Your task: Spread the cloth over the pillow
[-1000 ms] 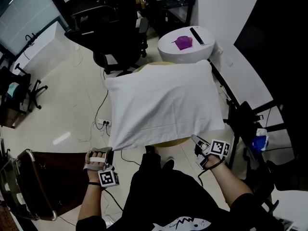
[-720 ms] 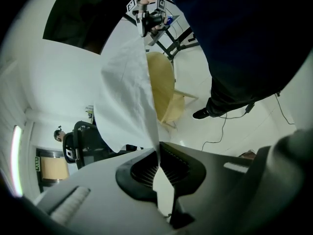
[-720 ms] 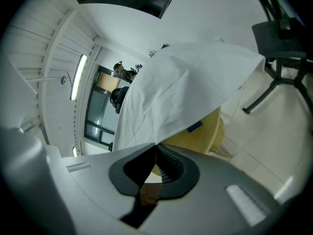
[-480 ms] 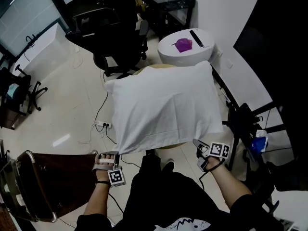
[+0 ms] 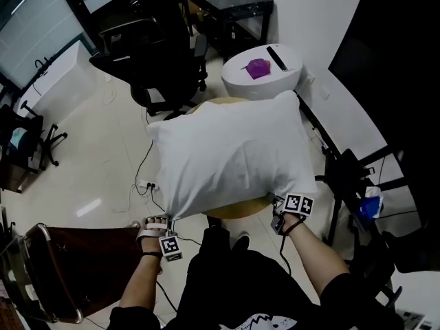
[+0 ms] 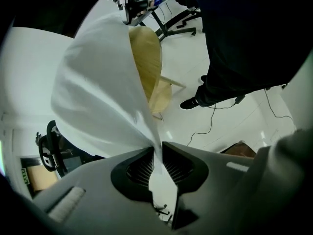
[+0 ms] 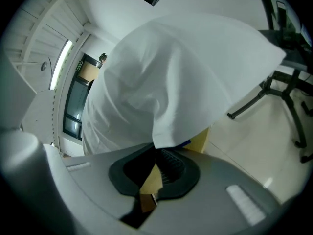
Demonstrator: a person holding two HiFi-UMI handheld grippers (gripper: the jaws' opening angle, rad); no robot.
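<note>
One cloth hiding pillow, right gripper clamping it, left gripper opening around it

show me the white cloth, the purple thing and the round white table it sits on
white cloth (image 5: 227,150): head view, middle of its upper face
purple object (image 5: 256,67): head view, its centre
round white table (image 5: 240,88): head view, bare side wall below the top

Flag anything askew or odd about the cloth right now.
The cloth lies skewed: its near-left corner is drawn to a point at the left claw, whose jaws are opening on it, while the right claw pinches the other corner. Nothing spilled or torn.
</note>
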